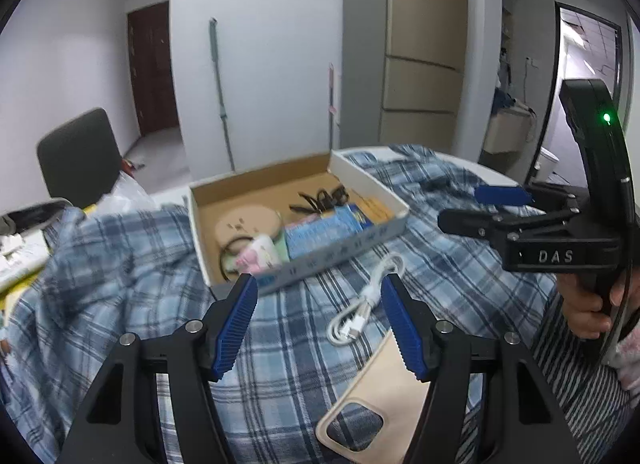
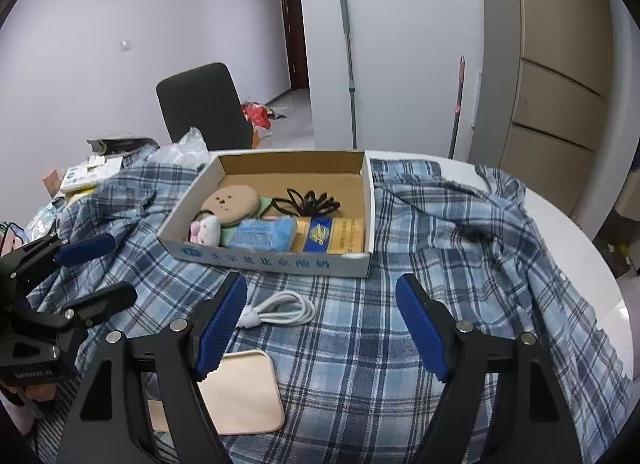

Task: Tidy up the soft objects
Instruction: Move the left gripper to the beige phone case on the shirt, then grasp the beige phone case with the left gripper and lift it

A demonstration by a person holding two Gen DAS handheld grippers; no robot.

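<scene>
Blue ribbed pads of the left gripper (image 1: 318, 322) fill the near edge of the left wrist view, standing apart with nothing between them but open cloth. Directly under them: a beige phone case (image 1: 376, 396) lying flat, and a coiled white cable (image 1: 368, 300) just beyond it, both on a blue plaid shirt (image 1: 132, 264) spread over the table.

Right gripper (image 2: 320, 324): fingers also apart, empty, hovering above the same shirt. The cable (image 2: 280, 310) sits near its left pad; the phone case (image 2: 244, 396) lies partly under that finger.

Past the cable, a shallow cardboard box (image 2: 276, 262) rests on the shirt. Contents, front row from left: a small pink-and-white plush item (image 2: 206, 232), a folded blue cloth (image 2: 262, 236), a gold-and-blue packet (image 2: 332, 240). Behind them: a tan round pad (image 2: 232, 201) and a tangle of black loops (image 2: 316, 201), possibly hair ties; detail too fine to confirm.

A hand (image 1: 588, 304) grips the right gripper's handle at the right edge of the left wrist view. A dark chair (image 2: 202, 103) stands beyond the table.
</scene>
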